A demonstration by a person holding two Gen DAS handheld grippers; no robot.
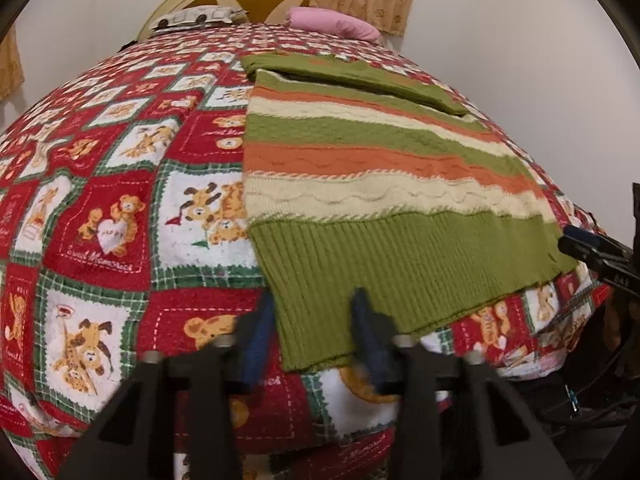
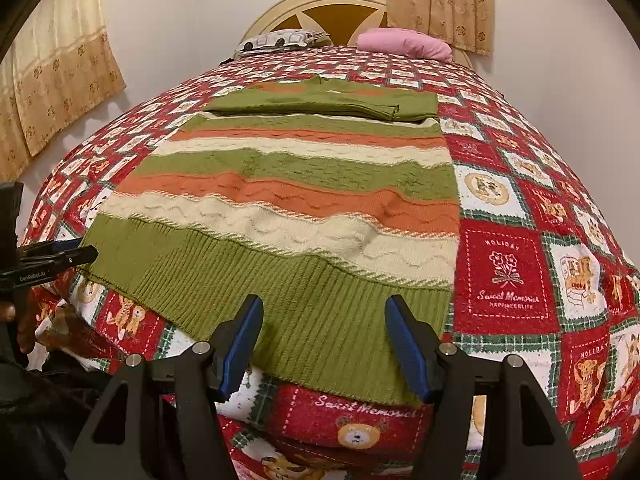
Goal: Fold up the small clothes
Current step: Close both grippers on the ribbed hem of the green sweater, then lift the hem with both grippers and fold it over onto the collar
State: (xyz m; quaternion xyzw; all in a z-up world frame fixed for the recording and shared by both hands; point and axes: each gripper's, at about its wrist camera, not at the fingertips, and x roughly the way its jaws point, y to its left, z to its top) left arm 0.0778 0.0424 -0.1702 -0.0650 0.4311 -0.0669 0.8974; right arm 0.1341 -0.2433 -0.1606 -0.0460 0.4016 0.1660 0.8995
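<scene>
A small knitted sweater (image 1: 360, 184) with green, orange and cream stripes lies flat on the bed, its green sleeves folded across the top (image 2: 320, 102). Its ribbed green hem (image 2: 312, 320) faces me. My left gripper (image 1: 314, 320) is open, its blue-padded fingers on either side of the hem's left corner, just above it. My right gripper (image 2: 324, 324) is open over the hem's right part. Each gripper also shows in the other's view, the right one (image 1: 588, 248) at the hem's right corner, the left one (image 2: 60, 256) at its left corner.
The bed is covered by a red, white and green patchwork blanket (image 2: 504, 280) with bear pictures. A pink pillow (image 2: 404, 42) and a patterned pillow (image 2: 280, 40) lie by the cream headboard (image 2: 332, 0). Curtains (image 2: 52, 92) hang on the wall.
</scene>
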